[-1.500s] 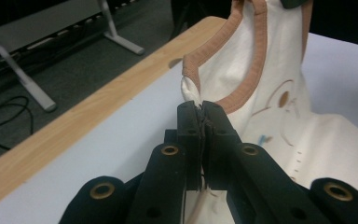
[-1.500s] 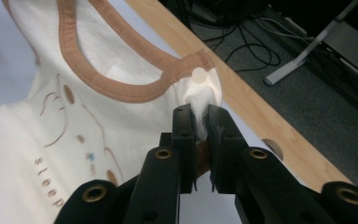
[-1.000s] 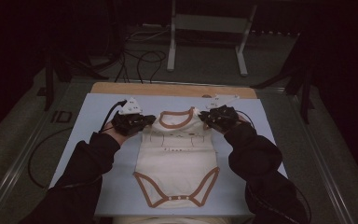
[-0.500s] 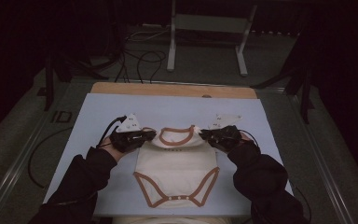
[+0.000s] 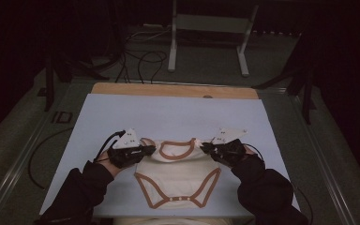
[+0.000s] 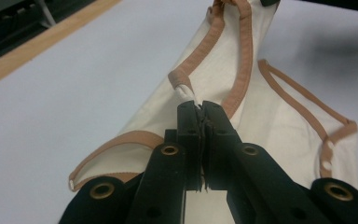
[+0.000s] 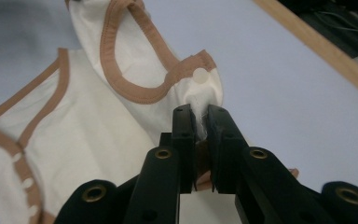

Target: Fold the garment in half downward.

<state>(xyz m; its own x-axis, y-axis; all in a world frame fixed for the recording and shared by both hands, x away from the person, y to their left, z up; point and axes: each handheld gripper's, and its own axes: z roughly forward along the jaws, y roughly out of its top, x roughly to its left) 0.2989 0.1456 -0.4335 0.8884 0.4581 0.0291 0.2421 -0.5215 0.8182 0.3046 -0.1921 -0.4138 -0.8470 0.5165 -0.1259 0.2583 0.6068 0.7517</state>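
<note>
Baby bodysuit (image 5: 178, 174), cream with tan trim, is lying on the near part of a pale blue table (image 5: 178, 117), stretched between the two grippers. The left gripper (image 5: 146, 150) is pinching the garment's left shoulder, jaws closed tight on a bunch of fabric. The right gripper (image 5: 208, 148) is clamping the right shoulder beside a white snap (image 7: 199, 73), the neckline arching up between them.

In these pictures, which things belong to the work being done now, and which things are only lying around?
Belonging to the work:
- baby bodysuit, cream with brown trim
- left gripper, shut on one shoulder
- right gripper, shut on the other shoulder
- light blue mat under it

Only lying around:
- metal stand behind the table
- loose cables on the floor
</note>
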